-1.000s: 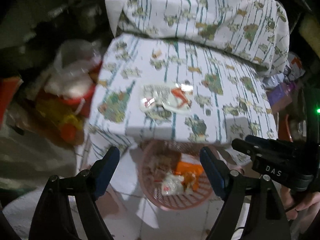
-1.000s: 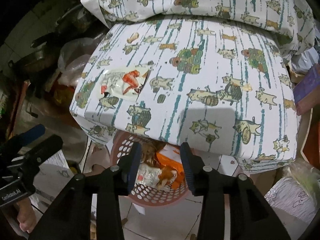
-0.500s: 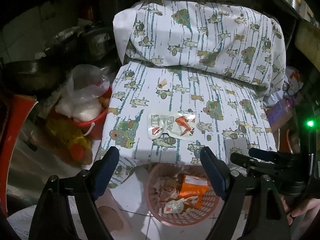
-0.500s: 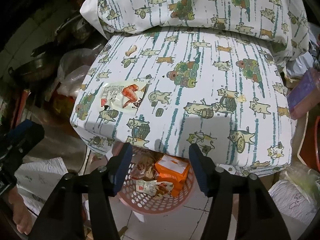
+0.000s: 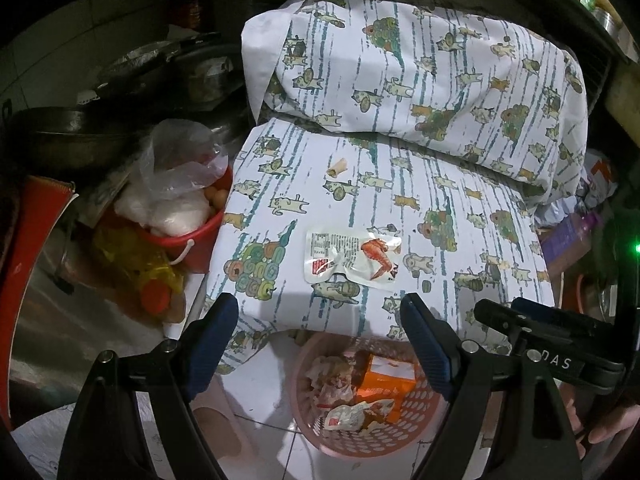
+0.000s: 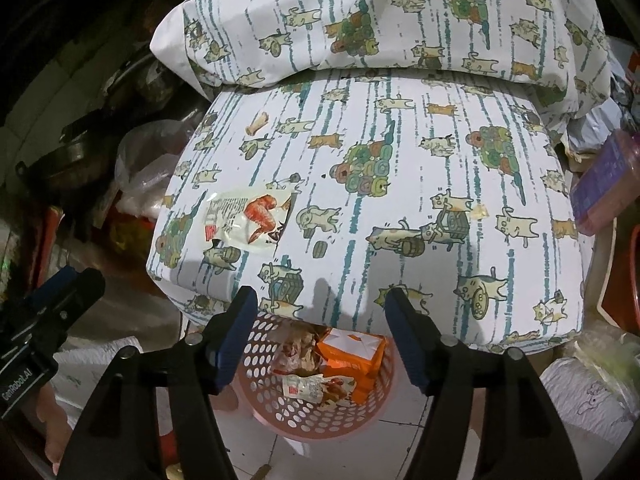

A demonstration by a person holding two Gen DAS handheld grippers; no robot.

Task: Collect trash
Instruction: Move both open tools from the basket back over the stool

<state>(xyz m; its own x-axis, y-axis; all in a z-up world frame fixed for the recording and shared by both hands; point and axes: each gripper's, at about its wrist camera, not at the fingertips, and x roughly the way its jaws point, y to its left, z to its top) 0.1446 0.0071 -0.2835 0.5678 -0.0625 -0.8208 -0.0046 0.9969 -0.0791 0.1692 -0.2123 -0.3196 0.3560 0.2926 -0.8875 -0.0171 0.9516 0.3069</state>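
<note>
On the near left part of the cloth-covered worktop (image 5: pixel 460 184) lies a flat snack wrapper (image 5: pixel 350 258), printed with a chicken wing, and a small scrap (image 5: pixel 337 167) sits farther back. Below the near edge, on the floor, stands a pink basket (image 5: pixel 304 428) already holding an orange carton (image 5: pixel 386 380) and crumpled wrappers. The left claw (image 5: pixel 320 344) hangs released and empty, with the wrapper just beyond its tips and between them. The right claw (image 6: pixel 318 330) is likewise released and empty, with the wrapper off to its far left. To lift the wrapper well, I judge the left claw should come down low over one raised edge, pinch only the film and not the cloth, then carry it to the basket.
</note>
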